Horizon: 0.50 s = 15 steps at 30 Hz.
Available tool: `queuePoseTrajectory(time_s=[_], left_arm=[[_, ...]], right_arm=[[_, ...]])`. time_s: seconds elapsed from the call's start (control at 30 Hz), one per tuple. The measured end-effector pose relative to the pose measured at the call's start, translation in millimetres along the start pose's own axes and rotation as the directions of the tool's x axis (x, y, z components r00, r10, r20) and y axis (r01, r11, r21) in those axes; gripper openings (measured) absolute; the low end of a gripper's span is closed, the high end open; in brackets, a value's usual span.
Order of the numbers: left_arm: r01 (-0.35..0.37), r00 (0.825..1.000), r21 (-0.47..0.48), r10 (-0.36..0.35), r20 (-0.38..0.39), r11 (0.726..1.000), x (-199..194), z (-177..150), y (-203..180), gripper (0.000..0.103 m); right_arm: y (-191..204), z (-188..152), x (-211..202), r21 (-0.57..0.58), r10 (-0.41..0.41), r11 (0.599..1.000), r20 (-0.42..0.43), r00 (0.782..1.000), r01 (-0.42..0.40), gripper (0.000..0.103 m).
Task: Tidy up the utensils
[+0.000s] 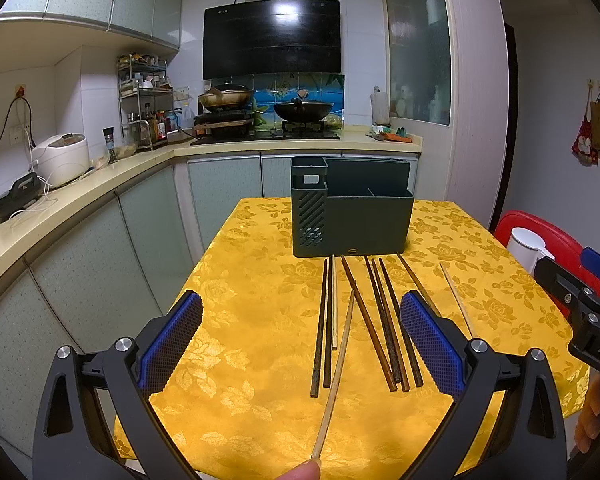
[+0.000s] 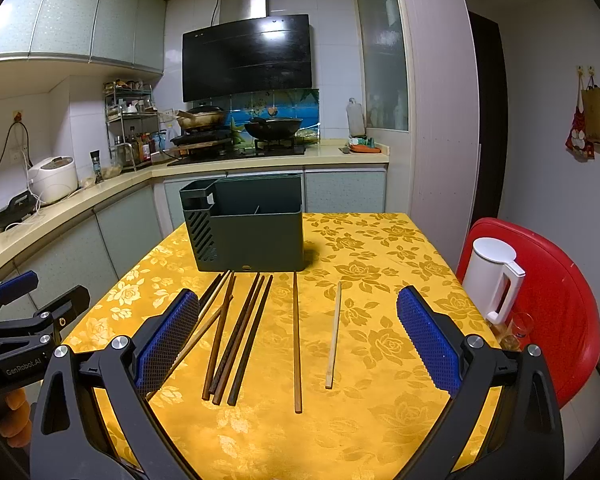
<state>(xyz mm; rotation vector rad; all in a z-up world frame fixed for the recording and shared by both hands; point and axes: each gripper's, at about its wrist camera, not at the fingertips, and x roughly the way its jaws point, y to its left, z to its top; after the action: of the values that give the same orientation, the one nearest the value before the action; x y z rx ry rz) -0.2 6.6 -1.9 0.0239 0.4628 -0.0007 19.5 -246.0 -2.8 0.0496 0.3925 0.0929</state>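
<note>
- Left gripper (image 1: pixel 300 344): jaws spread, holding nothing, above chopsticks (image 1: pixel 380 320).
- Right gripper (image 2: pixel 298 344): jaws spread, empty.
- Holder (image 2: pixel 246 226): at 12 o'clock on table (image 2: pixel 380 248).

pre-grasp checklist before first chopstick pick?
1. Left claw open, nothing held: ok.
2. Right claw open, nothing held: ok.
3. Holder upright on the table, top open: ok.
4. Lone pale chopstick lies apart from the others, easy pick: ok.
5. Dark chopsticks bunched and crossing, clean single grasp: not ok.
6. Holder compartments free inside: cannot tell.
</note>
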Motion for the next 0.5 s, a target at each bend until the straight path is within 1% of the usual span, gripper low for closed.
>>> queuePoseTrajectory(time_s=[0.3,0.5], left_arm=[[-0.003,1.0,0.001,0.003,0.001,1.0,0.1,-0.1,0.4,0.096],[-0.017,1.0,-0.012,0.016,-0.013,1.0,6.2,-5.9,11.8,0.096]], right_arm=[[-0.6,0.2,0.4,-0.001,0.0,1.0,-0.001,1.0,0.0,0.096],[-11.9,-7.1,6.7,-0.002,-0.015,1.0,-0.012,1.0,0.015,0.096]])
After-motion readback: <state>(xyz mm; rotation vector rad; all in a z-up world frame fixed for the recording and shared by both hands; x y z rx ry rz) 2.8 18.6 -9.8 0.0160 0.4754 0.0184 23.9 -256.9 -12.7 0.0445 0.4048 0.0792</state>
